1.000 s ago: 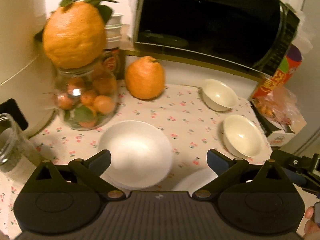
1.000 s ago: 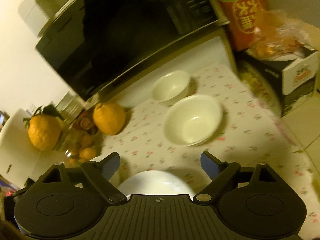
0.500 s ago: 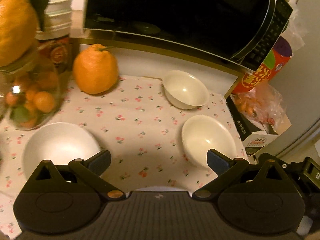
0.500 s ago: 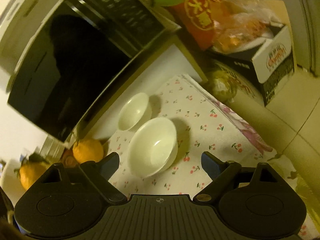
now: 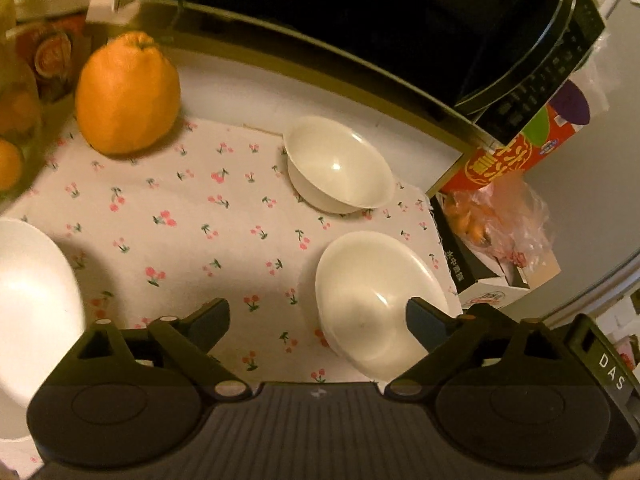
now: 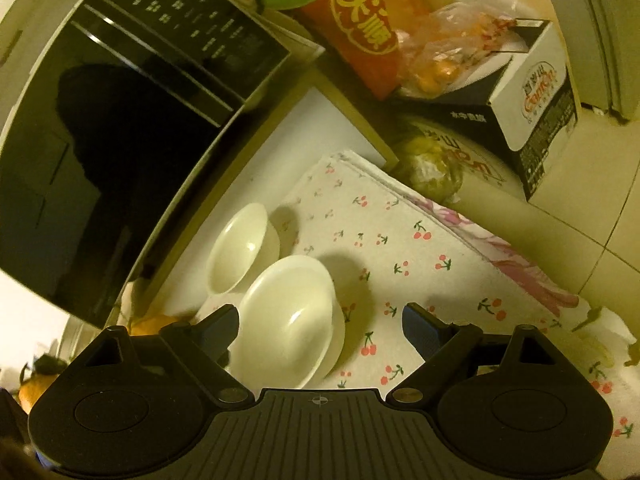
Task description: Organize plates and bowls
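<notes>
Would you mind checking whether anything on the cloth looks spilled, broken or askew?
Nothing stands out: both bowls, the near one and the far one, sit upright, empty and whole on the cloth, apart from each other.

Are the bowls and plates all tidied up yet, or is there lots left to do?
Nothing looks stacked yet. The near bowl and far bowl sit apart on the cherry cloth, and a white plate lies off to the side. The left gripper, jaws closing, and the right gripper hold nothing, both near the near bowl. All the stacking remains.
</notes>
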`<state>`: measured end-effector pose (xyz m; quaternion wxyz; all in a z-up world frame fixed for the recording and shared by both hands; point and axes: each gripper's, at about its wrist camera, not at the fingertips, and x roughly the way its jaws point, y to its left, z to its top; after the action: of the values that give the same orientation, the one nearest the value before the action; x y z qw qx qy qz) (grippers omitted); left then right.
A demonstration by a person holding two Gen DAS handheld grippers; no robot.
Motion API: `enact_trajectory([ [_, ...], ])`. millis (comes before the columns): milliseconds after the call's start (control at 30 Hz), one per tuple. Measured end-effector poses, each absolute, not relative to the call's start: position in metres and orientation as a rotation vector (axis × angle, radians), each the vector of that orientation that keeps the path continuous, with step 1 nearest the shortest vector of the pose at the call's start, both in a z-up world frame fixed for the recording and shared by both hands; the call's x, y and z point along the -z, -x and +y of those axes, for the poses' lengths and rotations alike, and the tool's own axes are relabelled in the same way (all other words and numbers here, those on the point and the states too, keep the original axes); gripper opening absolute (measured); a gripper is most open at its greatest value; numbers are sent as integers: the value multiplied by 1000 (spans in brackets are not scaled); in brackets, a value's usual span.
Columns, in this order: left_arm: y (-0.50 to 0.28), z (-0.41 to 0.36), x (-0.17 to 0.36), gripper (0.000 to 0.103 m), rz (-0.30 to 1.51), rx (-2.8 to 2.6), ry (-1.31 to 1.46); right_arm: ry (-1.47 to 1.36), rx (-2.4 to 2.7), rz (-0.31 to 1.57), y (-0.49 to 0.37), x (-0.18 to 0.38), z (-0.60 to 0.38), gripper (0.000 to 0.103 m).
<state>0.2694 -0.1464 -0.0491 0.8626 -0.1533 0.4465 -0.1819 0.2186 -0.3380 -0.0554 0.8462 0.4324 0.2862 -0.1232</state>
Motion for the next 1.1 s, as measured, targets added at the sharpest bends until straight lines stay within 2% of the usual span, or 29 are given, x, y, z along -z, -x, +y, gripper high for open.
enact_trajectory([
  [200, -273, -147, 58, 74, 958, 413, 362, -899, 259, 594, -226, 60, -332, 88],
  [300, -274, -147, 60, 63, 955, 437, 385, -882, 263, 593, -228, 60, -329, 78],
  [433, -276, -150, 64, 49, 971, 461, 399, -863, 263, 613, -231, 63, -325, 58],
  [567, -275, -152, 66, 40, 969, 459, 388, -852, 256, 624, -233, 64, -322, 41],
  [733, -275, -153, 66, 26, 960, 450, 369, -846, 254, 629, -234, 66, -323, 32],
  [933, -274, -156, 67, 16, 954, 444, 344, -842, 250, 635, -235, 67, -321, 22],
  [1100, -272, -156, 65, 15, 935, 431, 317, -827, 238, 627, -234, 62, -319, 19],
])
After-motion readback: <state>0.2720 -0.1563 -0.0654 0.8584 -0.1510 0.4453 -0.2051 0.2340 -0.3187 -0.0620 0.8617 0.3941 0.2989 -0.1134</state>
